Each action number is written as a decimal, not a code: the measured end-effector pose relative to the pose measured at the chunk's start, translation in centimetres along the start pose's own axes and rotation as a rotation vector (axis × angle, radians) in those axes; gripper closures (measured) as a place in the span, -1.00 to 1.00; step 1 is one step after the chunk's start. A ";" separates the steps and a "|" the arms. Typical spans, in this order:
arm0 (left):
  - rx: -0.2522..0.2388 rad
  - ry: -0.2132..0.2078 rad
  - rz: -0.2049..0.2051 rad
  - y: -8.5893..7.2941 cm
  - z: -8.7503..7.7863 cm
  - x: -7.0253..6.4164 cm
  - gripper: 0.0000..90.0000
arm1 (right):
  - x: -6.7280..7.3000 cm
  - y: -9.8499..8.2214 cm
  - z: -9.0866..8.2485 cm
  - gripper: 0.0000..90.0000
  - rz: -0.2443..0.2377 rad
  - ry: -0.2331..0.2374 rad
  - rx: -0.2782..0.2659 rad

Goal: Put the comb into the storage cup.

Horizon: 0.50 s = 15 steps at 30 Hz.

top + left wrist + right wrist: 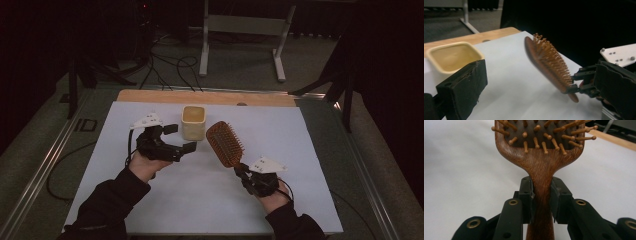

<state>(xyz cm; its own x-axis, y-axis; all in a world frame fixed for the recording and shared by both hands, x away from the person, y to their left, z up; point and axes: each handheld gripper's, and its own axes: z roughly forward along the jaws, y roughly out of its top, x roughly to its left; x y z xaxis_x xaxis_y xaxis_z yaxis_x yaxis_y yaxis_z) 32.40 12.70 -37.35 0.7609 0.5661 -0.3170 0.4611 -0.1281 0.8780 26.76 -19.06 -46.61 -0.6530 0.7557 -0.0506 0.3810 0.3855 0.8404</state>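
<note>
Overhead arrangement at a table covered by a white sheet. The right gripper, at about 4 o'clock on the sheet, has its jaws clamped on the neck of a wooden hairbrush; in the right gripper view the two pads press the handle from either side just below the head. The brush is lifted clear of the sheet, its head tilted toward 11 o'clock from the gripper, with the bristles facing up and toward the right edge of the table. The left gripper, at about 9 o'clock on the sheet, holds nothing: its jaws stand wide apart, one padded finger showing at the lower left of the left gripper view. A cream square cup stands upright on the sheet at about 12 o'clock, just beyond the left gripper's tips and just beside the brush head, apart from both. A strip of bare wooden tabletop runs along the far edge.
</note>
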 end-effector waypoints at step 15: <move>0.002 -0.109 -0.218 -0.3 6.0 -0.2 -0.99 | 0.0 0.2 -0.3 0.63 0.004 0.002 -0.008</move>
<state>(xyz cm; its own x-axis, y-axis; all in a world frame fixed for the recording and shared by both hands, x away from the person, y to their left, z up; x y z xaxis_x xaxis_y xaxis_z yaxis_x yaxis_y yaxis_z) 34.82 7.72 -39.70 0.6883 0.4892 -0.5357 0.6206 -0.0147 0.7840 26.64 -19.18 -46.27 -0.6530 0.7560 -0.0458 0.3782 0.3778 0.8451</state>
